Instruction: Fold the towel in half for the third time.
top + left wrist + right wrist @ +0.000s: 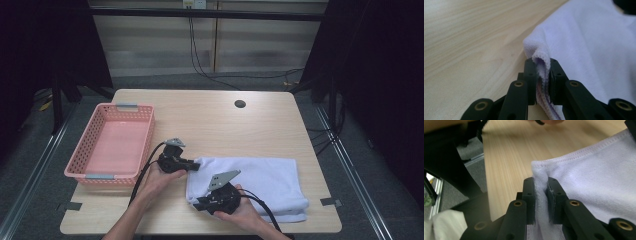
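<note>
A white folded towel point(260, 182) lies on the near right part of the wooden table point(220, 125). My left gripper point(196, 165) is shut on the towel's far left corner; in the left gripper view the stitched hem of the towel point(542, 62) is pinched between the jaws of my left gripper point(541, 75). My right gripper point(199, 204) is shut on the near left corner, where a fold of the towel point(540, 182) bunches between the jaws of my right gripper point(540, 195). A hand holds each gripper.
A pink plastic basket point(112, 142) with nothing in it stands at the table's left side. A round cable hole point(240, 104) sits near the far edge. Cables trail off the near edge, and the table's front edge is close to both hands.
</note>
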`<move>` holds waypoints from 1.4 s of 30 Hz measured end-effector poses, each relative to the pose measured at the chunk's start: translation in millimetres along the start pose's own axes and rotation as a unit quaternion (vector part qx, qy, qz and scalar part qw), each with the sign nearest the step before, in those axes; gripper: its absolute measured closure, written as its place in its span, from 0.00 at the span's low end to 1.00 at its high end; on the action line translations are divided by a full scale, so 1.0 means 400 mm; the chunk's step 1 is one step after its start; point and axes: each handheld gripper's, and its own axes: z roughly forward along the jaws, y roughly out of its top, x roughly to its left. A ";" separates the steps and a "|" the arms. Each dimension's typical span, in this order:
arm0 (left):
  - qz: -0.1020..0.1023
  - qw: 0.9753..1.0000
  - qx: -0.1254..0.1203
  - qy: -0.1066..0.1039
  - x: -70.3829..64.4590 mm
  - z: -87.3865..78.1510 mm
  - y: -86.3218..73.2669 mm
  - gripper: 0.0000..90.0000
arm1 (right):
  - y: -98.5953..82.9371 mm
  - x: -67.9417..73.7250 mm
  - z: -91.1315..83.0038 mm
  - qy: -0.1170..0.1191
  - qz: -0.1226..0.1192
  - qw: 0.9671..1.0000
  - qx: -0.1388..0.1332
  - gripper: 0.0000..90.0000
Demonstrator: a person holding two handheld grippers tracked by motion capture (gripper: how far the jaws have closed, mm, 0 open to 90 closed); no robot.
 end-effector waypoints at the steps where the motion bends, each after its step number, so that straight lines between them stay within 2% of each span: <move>1: -0.007 1.000 -0.008 -0.005 0.002 -0.005 0.004 0.88 | 0.007 -0.001 -0.011 0.000 0.002 1.000 -0.008 0.88; 4: -0.020 0.999 -0.033 -0.009 -0.001 -0.022 0.019 0.88 | 0.026 -0.002 -0.041 -0.001 0.002 1.000 -0.023 0.88; 6: -0.020 0.999 -0.036 -0.007 0.000 -0.034 0.033 0.88 | 0.041 -0.003 -0.065 -0.001 0.008 0.999 -0.039 0.88; 8: -0.030 0.998 -0.054 -0.021 0.000 -0.045 0.053 0.88 | 0.052 -0.002 -0.077 -0.004 0.005 0.999 -0.046 0.87; 10: -0.017 0.998 -0.054 -0.016 -0.005 -0.049 0.072 0.88 | 0.059 -0.004 -0.084 -0.003 0.011 0.998 -0.056 0.87; 11: -0.018 0.998 -0.056 -0.018 -0.007 -0.049 0.077 0.89 | 0.063 -0.006 -0.087 -0.004 0.015 0.998 -0.058 0.87; 15: -0.017 0.998 -0.066 -0.007 -0.010 -0.060 0.093 0.89 | 0.087 -0.010 -0.101 -0.005 0.017 0.997 -0.072 0.88; 18: -0.017 0.996 -0.086 -0.007 -0.010 -0.093 0.113 0.89 | 0.121 -0.009 -0.108 0.000 0.015 0.996 -0.085 0.88; 22: -0.014 0.995 -0.095 0.006 -0.018 -0.147 0.138 0.89 | 0.169 0.000 -0.115 0.010 0.009 0.995 -0.103 0.88; 24: -0.016 0.994 -0.107 0.006 -0.035 -0.184 0.147 0.89 | 0.192 0.009 -0.116 0.028 0.011 0.993 -0.116 0.88; 26: -0.003 0.994 -0.104 0.027 -0.052 -0.210 0.154 0.89 | 0.210 0.023 -0.114 0.035 0.003 0.992 -0.123 0.88; 27: 0.001 0.994 -0.105 0.031 -0.057 -0.225 0.156 0.89 | 0.217 0.028 -0.113 0.037 -0.001 0.991 -0.126 0.88; 29: -0.001 0.993 -0.110 0.043 -0.063 -0.251 0.162 0.89 | 0.242 0.042 -0.112 0.040 -0.010 0.990 -0.132 0.88; 30: 0.000 0.993 -0.113 0.042 -0.061 -0.258 0.162 0.89 | 0.253 0.047 -0.112 0.040 -0.013 0.990 -0.138 0.88; 32: -0.005 0.993 -0.111 0.043 -0.056 -0.254 0.160 0.89 | 0.264 0.052 -0.110 0.040 -0.011 0.989 -0.145 0.88; 34: -0.007 0.994 -0.102 0.048 -0.050 -0.237 0.154 0.89 | 0.261 0.051 -0.104 0.033 -0.010 0.989 -0.142 0.88; 38: -0.011 0.995 -0.096 0.040 -0.042 -0.191 0.147 0.89 | 0.221 0.032 -0.104 0.024 0.007 0.989 -0.146 0.88; 42: -0.008 0.995 -0.098 0.028 -0.060 -0.143 0.163 0.88 | 0.185 0.023 -0.138 0.005 0.014 0.989 -0.150 0.88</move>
